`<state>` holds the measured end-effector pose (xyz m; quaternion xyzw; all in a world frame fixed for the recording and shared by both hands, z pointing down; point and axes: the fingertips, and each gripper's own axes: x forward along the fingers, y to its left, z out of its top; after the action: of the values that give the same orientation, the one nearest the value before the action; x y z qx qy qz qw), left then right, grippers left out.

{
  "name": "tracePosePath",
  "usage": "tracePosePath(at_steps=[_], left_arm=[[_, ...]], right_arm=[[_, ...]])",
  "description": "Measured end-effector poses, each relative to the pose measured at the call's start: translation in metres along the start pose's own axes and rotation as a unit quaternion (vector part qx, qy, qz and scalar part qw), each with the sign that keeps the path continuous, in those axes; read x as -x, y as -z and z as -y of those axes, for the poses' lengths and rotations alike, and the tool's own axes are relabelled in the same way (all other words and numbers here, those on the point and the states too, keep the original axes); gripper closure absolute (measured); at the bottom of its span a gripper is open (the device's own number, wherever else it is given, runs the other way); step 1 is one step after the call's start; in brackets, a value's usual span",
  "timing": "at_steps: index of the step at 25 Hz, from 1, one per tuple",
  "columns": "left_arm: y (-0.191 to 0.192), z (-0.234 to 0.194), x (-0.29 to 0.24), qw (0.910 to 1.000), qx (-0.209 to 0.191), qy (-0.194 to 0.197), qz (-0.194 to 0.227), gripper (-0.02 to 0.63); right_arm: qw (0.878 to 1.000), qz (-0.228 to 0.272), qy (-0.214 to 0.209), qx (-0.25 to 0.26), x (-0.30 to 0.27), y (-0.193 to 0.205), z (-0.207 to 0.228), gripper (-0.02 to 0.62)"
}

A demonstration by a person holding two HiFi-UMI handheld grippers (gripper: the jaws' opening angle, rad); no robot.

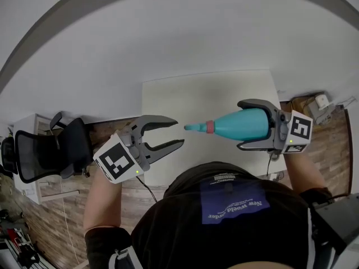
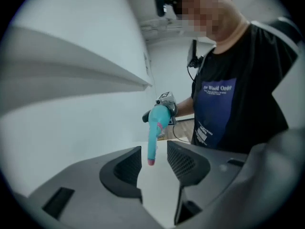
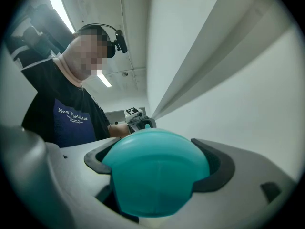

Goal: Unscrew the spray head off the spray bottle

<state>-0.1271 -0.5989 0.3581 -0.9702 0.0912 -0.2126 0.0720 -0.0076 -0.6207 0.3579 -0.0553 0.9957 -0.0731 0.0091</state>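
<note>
We see a smooth, slightly glossy plastic bottle (image 1: 244, 124), a matt plastic left gripper (image 1: 179, 132) with hatched pads (image 2: 183, 161), a matt table (image 1: 196, 100), a wood-grain floor (image 1: 331, 144).

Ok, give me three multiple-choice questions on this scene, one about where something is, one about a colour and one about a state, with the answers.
1. The teal plastic spray bottle is:
A. in the right claw
B. in the left claw
C. in neither claw

2. The narrow collar ring on the bottle's neck is:
A. yellow
B. pink
C. black

3. The left claw is:
A. shut on the bottle
B. open and empty
C. shut and empty

Answers:
1 A, the right claw's jaws clamp the bottle's wide body.
2 B, the head view shows a pink band behind the tip.
3 B, its jaws stand apart, short of the bottle's tip.
</note>
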Motion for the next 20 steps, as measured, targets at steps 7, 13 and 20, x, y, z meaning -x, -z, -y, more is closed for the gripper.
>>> tracePosePath(at_steps=[7, 13, 20], left_arm=[[-0.017, 0.016, -0.039, 0.9679, -0.248, -0.001, -0.040, 0.449], [-0.014, 0.028, -0.066, 0.9681, -0.243, 0.045, -0.039, 0.405], [-0.023, 0.026, -0.074, 0.9808, -0.188, 0.050, -0.005, 0.414]], right_arm=[[0.999, 0.009, -0.022, -0.025, 0.000, 0.000, -0.004, 0.138], [0.999, 0.010, -0.030, -0.026, -0.003, -0.001, -0.008, 0.138], [0.999, 0.009, -0.035, -0.029, -0.003, 0.001, -0.008, 0.138]])
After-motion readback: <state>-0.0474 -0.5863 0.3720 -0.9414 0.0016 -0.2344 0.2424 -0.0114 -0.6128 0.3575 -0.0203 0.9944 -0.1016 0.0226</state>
